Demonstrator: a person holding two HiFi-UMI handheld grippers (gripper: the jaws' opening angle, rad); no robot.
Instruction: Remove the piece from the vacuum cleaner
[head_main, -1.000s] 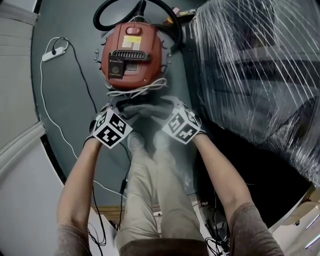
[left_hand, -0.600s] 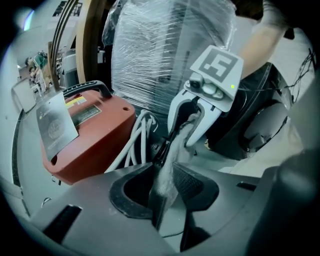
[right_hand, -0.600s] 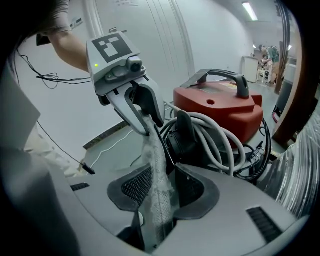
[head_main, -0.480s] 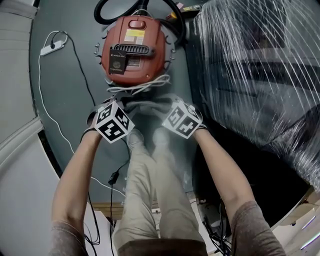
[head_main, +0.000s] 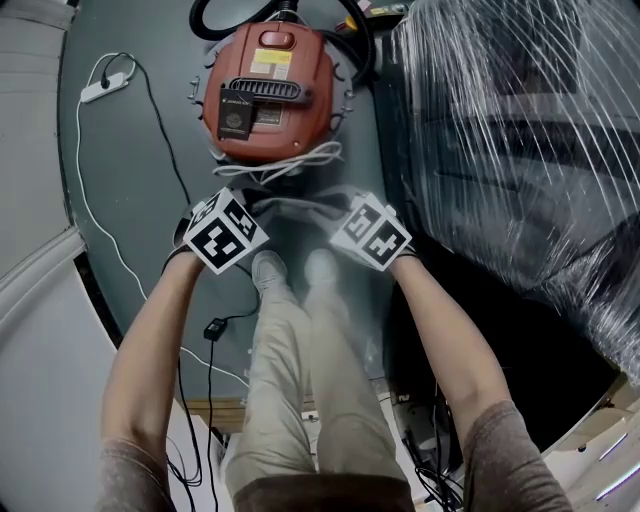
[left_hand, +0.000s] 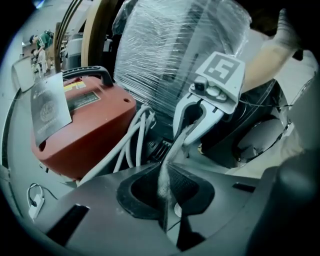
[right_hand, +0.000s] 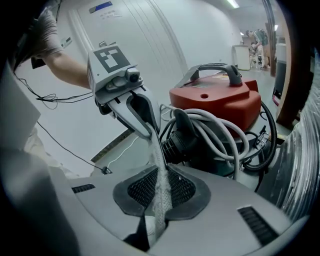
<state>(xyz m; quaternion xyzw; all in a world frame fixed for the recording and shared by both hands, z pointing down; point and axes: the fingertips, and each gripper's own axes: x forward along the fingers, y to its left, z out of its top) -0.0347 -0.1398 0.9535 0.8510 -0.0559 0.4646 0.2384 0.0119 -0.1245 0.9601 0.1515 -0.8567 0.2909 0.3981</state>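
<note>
The red vacuum cleaner stands on the dark floor ahead of my feet, and it also shows in the left gripper view and the right gripper view. A thin, hazy whitish fabric sheet is stretched between my two grippers and hangs over my legs. Its edge runs from my left gripper to the right gripper's fingers. The sheet's edge is also pinched in my right gripper. Both grippers' jaws have just been closing and are shut on this sheet.
A white power cord lies coiled against the vacuum's near side, and a black hose loops behind the vacuum. A large shrink-wrapped load fills the right side. A white power strip and thin cables lie on the floor at left.
Both grippers have drawn slightly back from the vacuum cleaner, which now sits higher in the head view. The sheet stays stretched between them.
</note>
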